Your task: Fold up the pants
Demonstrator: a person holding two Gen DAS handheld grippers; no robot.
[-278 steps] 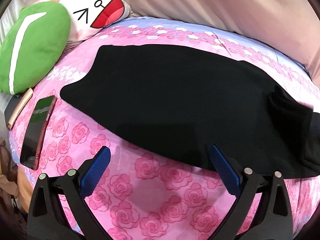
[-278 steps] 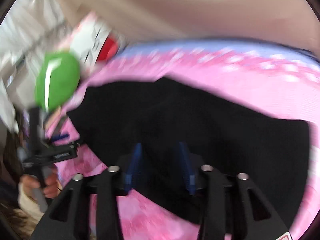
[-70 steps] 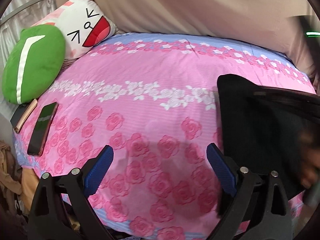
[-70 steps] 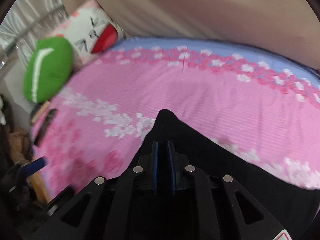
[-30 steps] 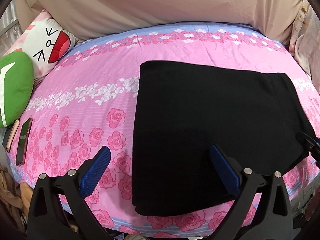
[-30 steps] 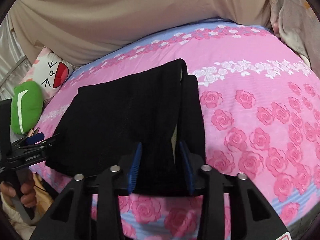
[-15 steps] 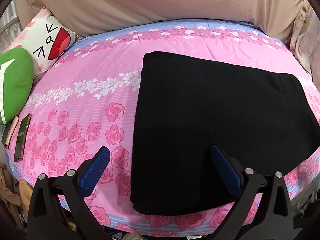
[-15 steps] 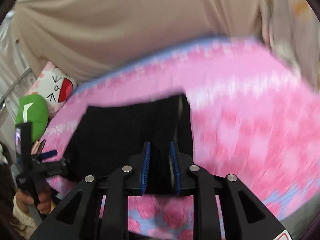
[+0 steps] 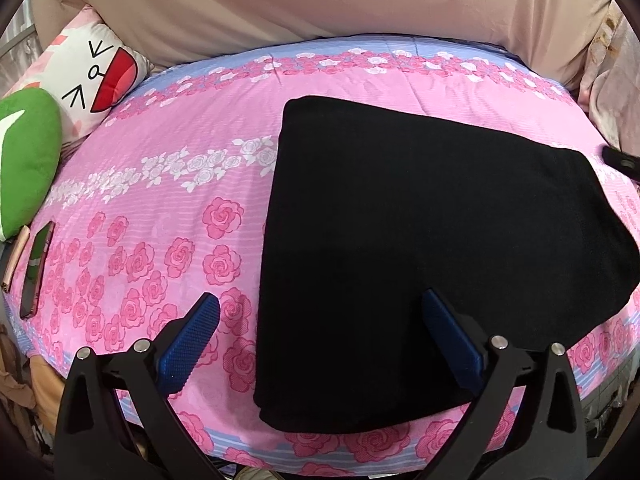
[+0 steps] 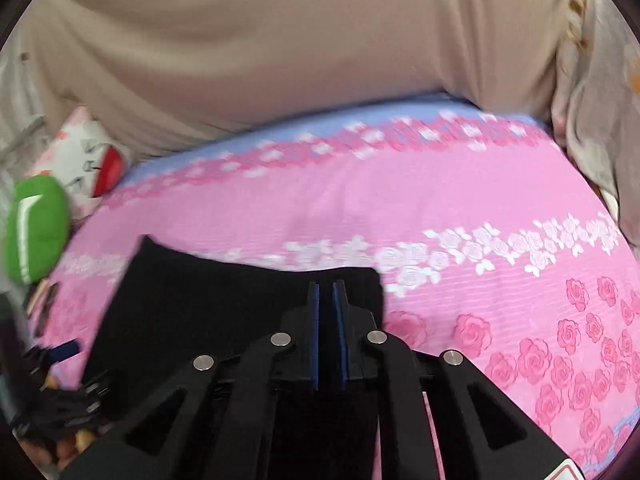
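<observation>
Pants [image 9: 420, 240]: black, already folded into a flat block, lying on the pink rose bedsheet [image 9: 180, 128]; they are sitting straight ahead of the left gripper [image 9: 320, 298], spreading under its right pad and reaching toward the right gripper [image 10: 327, 288].
Handling: judging by the limp, matte look, the cloth is soft, light and not slippery; it is likely to sag and unfold if lifted by a single layer.
Where to hold: probably at a corner or along an edge of the stack, pinching all layers together, with one gripper at each end of the same edge.
Left gripper: its jaws are standing wide apart, hovering over the near edge of the pants and holding nothing.
Right gripper: its jaws are closing and almost together, with a slim gap showing; no cloth seems to be caught between them, and the pants are lying just ahead and to its left.
Writing: no brand or label is showing on the pants; a red-and-white sticker corner [image 10: 568, 472] on the right gripper is too cropped to read.
Further out: a cartoon-face pillow [image 9: 92, 72], a green cushion [image 9: 28, 160] and a phone [image 9: 36, 268] are lying far left of the left gripper.
</observation>
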